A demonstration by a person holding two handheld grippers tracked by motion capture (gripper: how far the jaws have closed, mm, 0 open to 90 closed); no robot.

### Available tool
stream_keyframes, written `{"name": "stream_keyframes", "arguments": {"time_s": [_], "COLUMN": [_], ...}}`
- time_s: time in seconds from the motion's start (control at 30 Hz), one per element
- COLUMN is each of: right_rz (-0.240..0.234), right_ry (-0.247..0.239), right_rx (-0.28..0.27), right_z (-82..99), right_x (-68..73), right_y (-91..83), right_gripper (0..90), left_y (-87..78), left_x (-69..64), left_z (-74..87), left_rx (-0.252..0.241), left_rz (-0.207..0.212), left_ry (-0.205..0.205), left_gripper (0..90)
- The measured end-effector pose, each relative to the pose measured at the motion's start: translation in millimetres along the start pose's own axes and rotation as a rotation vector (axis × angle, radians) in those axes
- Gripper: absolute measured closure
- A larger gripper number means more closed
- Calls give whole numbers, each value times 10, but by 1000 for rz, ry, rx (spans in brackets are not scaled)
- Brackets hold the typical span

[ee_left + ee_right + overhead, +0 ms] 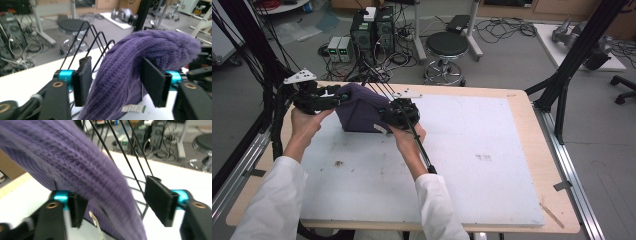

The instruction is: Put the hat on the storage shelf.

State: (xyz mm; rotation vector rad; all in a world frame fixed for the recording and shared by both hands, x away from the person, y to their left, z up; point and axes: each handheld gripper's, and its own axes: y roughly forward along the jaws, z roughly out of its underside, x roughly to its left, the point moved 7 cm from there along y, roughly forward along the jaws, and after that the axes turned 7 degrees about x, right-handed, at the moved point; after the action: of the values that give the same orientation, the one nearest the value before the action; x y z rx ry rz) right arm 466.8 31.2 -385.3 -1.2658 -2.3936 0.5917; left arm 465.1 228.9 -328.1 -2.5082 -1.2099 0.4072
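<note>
White sleeves lead to two claws, left claw (334, 97) and right claw (387, 114), both spread, with one purple knit hat (359, 110) loose between their pads. One black wire rack (96, 41) carries the hat on the bench (492, 150). Released unevenly, the hat could slide off the rack.

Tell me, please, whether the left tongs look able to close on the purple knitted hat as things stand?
Probably yes: the left tongs stand open with the purple knitted hat already between their jaws, nothing in front of it; the black wire rack sits behind.
</note>
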Motion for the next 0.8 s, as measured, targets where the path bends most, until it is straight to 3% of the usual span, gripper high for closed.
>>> {"name": "stream_keyframes", "arguments": {"time_s": [0.1, 0.23, 0.37, 0.8], "right_rz": [-8, -18, 52, 38], "right_ry": [-30, -49, -79, -38], "right_rx": [-21, -39, -76, -151], "right_z": [-34, -62, -62, -168], "right_x": [21, 26, 19, -12], "right_y": [-43, -96, -131, -333], "right_gripper": [259, 207, 162, 125], "left_y": [-30, -79, -147, -363], "left_x": [-13, -45, -55, -59], "left_z": [4, -8, -48, 8], "left_rx": [-30, -40, -73, -137], "left_rz": [-28, -18, -14, -66], "left_ry": [10, 23, 23, 34], "left_gripper": [339, 312, 286, 219]}}
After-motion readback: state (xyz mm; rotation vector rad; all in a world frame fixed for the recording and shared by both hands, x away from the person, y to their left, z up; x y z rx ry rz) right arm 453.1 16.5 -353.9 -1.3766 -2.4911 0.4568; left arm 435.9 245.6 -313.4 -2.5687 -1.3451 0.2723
